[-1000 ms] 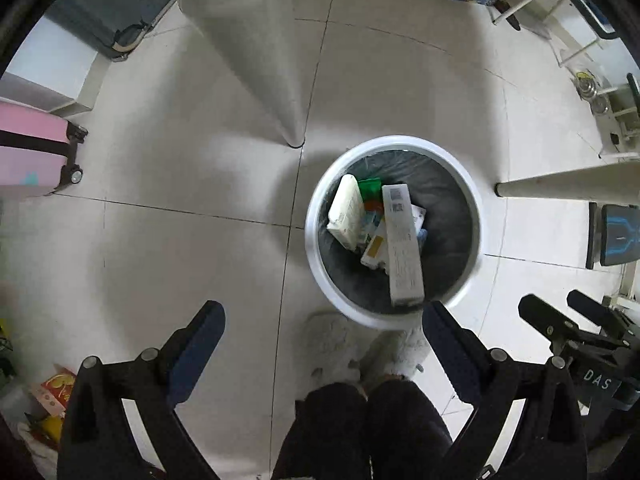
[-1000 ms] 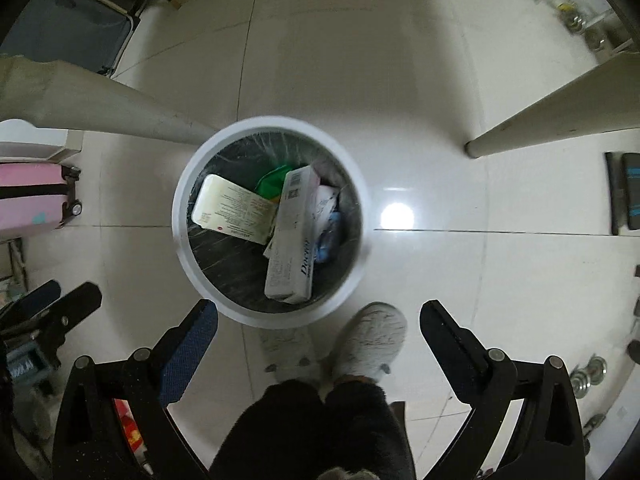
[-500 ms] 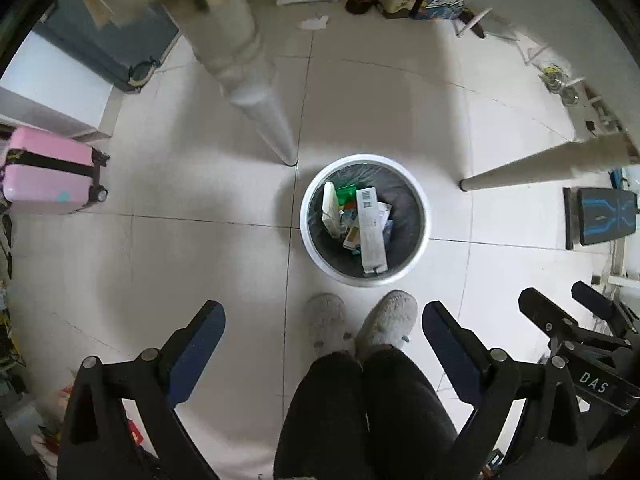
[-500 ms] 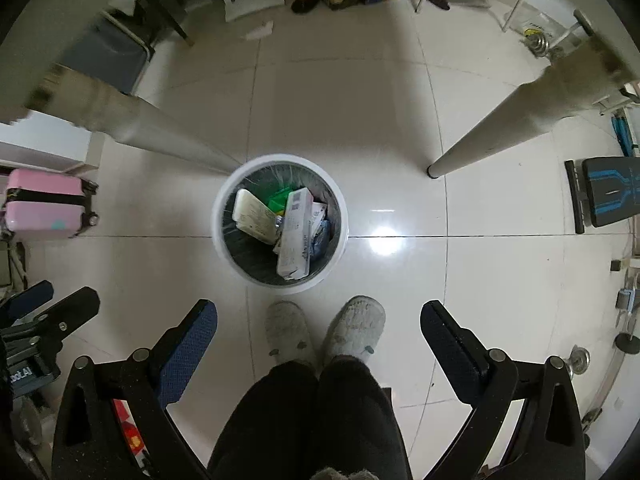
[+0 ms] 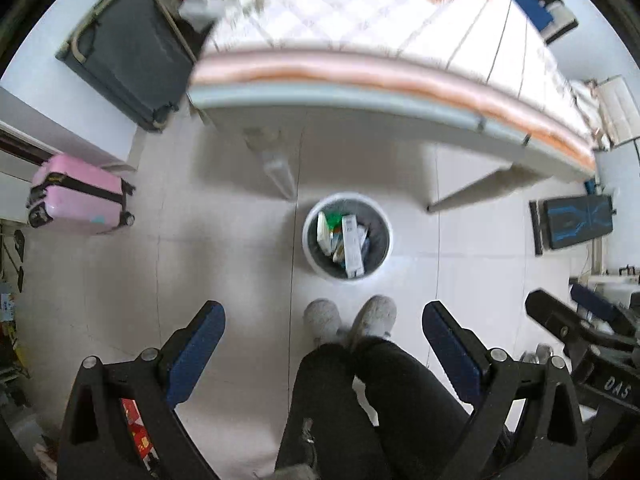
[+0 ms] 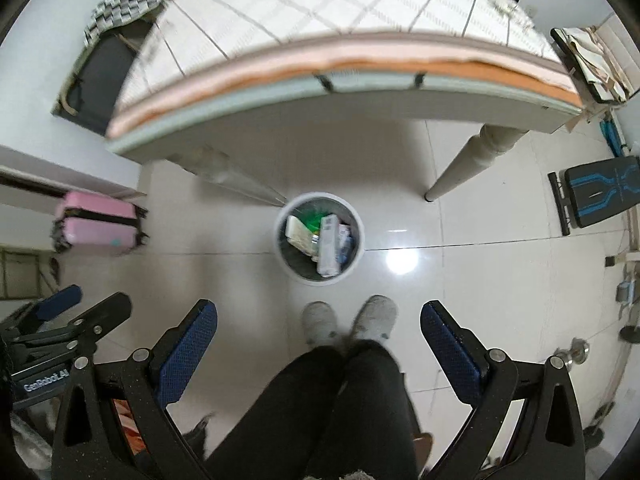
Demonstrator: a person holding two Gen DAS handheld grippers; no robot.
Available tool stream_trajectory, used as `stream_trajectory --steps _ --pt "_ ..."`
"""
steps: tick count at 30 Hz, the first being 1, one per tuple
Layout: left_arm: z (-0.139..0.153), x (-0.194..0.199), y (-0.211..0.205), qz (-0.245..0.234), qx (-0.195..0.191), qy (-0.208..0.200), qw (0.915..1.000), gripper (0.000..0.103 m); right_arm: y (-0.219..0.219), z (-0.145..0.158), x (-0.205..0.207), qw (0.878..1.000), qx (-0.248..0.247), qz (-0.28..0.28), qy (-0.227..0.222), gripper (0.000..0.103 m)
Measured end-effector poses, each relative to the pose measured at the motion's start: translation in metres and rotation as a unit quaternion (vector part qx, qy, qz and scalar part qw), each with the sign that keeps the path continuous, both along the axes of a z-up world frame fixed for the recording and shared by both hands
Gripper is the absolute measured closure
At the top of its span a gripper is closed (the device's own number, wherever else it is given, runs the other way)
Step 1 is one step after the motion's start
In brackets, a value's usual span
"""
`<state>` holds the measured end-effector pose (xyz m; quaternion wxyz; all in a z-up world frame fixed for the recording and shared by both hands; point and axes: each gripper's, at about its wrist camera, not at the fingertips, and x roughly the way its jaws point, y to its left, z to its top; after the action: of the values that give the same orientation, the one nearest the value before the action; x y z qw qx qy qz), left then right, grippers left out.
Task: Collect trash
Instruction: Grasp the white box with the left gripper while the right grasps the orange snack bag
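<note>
A pale tiled floor (image 6: pixel 460 288) fills most of both wrist views, with a bright glare spot on it in the right view. Above it stands a table whose tabletop (image 6: pixel 320 12) carries a white grid-patterned cloth edged in orange; its front edge is blurred in both views, and what lies at its far edge is too blurred to name. A turned cream table leg (image 6: pixel 468 164) comes down to the floor to the right of the bin. A dark grey suitcase (image 5: pixel 132 56) lies open-faced at the left of the table, and a pink suitcase (image 5: pixel 80 196) sits nearer, against the left wall. A black board with blue markings (image 5: pixel 576 222) lies on the floor at the right.

The person stands with black trouser legs (image 6: pixel 340 408) together and pale fluffy slippers (image 5: pixel 348 318) just short of the bin. The white round trash bin (image 5: pixel 310 256), lined in dark plastic, stands on the floor below the tabletop's front edge. Inside it lie the collected trash items: a long white carton (image 5: pixel 352 250), a flat cream packet (image 6: pixel 298 230), and a green piece (image 5: pixel 331 220) among smaller wrappers.

The left gripper (image 5: pixel 324 316) is spread wide and holds nothing. The right gripper (image 6: pixel 319 316) is likewise wide apart and empty, both high above the floor.
</note>
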<state>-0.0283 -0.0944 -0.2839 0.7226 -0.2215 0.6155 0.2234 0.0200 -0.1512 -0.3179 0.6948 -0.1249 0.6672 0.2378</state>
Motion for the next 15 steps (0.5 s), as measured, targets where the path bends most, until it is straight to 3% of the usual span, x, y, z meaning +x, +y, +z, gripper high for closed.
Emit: stream_trajectory --steps 5,8,15 --pt "0.048 0.032 0.019 0.015 0.039 -0.040 0.9983 0.002 0.012 0.058 0.021 0.998 0.048 -0.032 0.002 0.000" --pt "0.070 0.064 0.032 0.016 0.068 -0.057 0.9959 0.002 0.026 0.081 0.055 0.997 0.064 -0.048 -0.015 0.000" --pt "0.103 0.176 0.073 0.022 0.077 -0.083 0.9934 0.000 0.053 0.111 0.187 0.991 0.074 -0.094 -0.053 0.000"
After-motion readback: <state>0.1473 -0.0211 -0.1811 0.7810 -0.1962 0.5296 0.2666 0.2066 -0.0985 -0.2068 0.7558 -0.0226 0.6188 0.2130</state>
